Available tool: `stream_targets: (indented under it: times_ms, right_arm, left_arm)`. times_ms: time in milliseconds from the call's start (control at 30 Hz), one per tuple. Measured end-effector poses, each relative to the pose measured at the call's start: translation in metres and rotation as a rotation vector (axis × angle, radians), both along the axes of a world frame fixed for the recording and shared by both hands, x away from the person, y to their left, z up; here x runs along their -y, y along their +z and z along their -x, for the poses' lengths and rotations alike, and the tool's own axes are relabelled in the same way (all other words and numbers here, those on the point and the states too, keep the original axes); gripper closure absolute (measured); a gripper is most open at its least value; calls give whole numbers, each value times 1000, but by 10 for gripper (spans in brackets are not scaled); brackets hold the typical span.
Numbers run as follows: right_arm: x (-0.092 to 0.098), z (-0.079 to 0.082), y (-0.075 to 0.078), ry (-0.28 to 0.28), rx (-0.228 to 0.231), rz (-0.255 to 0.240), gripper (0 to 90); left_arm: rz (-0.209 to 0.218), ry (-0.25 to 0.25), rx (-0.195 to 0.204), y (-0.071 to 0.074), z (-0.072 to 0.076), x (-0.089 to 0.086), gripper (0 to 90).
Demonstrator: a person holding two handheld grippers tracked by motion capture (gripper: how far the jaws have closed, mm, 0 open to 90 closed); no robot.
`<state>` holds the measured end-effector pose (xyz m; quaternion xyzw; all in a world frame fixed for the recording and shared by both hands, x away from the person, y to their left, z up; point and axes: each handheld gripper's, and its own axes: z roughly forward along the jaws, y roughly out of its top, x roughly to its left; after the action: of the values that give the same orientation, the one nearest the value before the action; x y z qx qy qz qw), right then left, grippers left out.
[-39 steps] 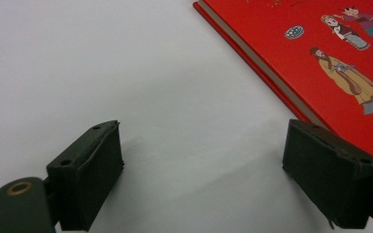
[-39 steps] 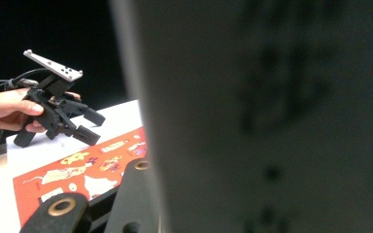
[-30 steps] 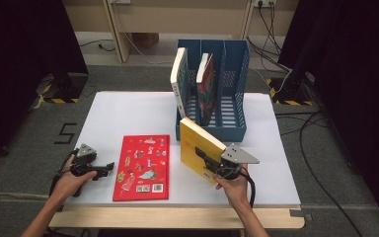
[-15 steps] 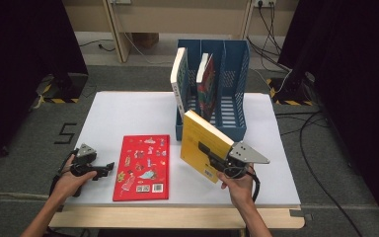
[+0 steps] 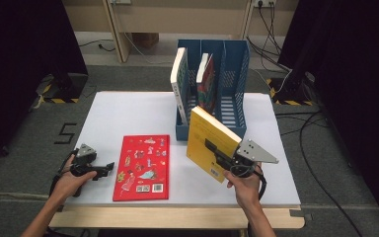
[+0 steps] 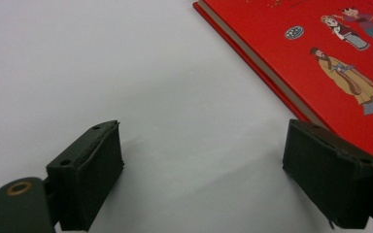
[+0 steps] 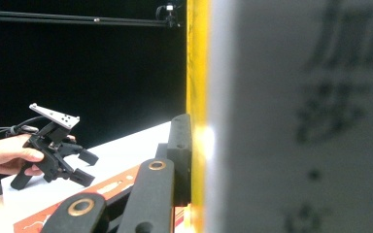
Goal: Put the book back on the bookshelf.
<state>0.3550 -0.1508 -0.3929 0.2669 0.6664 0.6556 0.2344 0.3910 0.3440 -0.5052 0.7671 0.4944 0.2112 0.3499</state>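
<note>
My right gripper [image 5: 217, 148] is shut on the lower edge of a yellow book [image 5: 205, 136] and holds it tilted up off the white table [image 5: 128, 113], in front of the blue file rack [image 5: 237, 74]. In the right gripper view one black jaw presses the book's yellow cover [image 7: 196, 97], and the other jaw is hidden behind the book. A red picture book [image 5: 143, 165] lies flat at the table's front. My left gripper [image 5: 103, 169] rests at the front left, open, pointing at the red book. Its jaws [image 6: 204, 165] stand wide with bare table between them and the red book [image 6: 320, 48] just beyond.
The blue rack holds a white book [image 5: 179, 81] leaning in its left slot and a colourful book [image 5: 206, 84] in the middle slot. Dark floor with cables surrounds the table. The left gripper [image 7: 80, 167] and a hand appear far off in the right gripper view.
My right gripper has risen with the yellow book, lifting it higher off the table. The left gripper and the red book have stayed where they were.
</note>
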Motion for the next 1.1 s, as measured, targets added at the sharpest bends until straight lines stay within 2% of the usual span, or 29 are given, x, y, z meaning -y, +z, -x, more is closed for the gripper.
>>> stream_targets:
  times_ms: [167, 400, 500, 600, 733, 900, 1100]
  right_arm:
    - [8, 3, 14, -22, 11, -13, 755]
    - [24, 5, 39, -94, 42, -36, 755]
    - [29, 2, 44, -119, 31, -41, 755]
    - [33, -3, 50, -143, 17, -25, 755]
    - [34, -14, 58, -178, 11, 13, 755]
    - [37, -34, 65, -200, -31, -5, 755]
    - [35, -59, 73, -248, -30, 14, 756]
  left_arm:
    - [0, 0, 0, 0, 0, 0, 131]
    - [1, 1, 0, 0, 0, 0, 131]
    - [1, 1, 0, 0, 0, 0, 131]
    - [1, 1, 0, 0, 0, 0, 131]
    - [1, 1, -1, 0, 0, 0, 131]
    - [1, 1, -1, 0, 0, 0, 131]
    - [1, 1, -1, 0, 0, 0, 131]
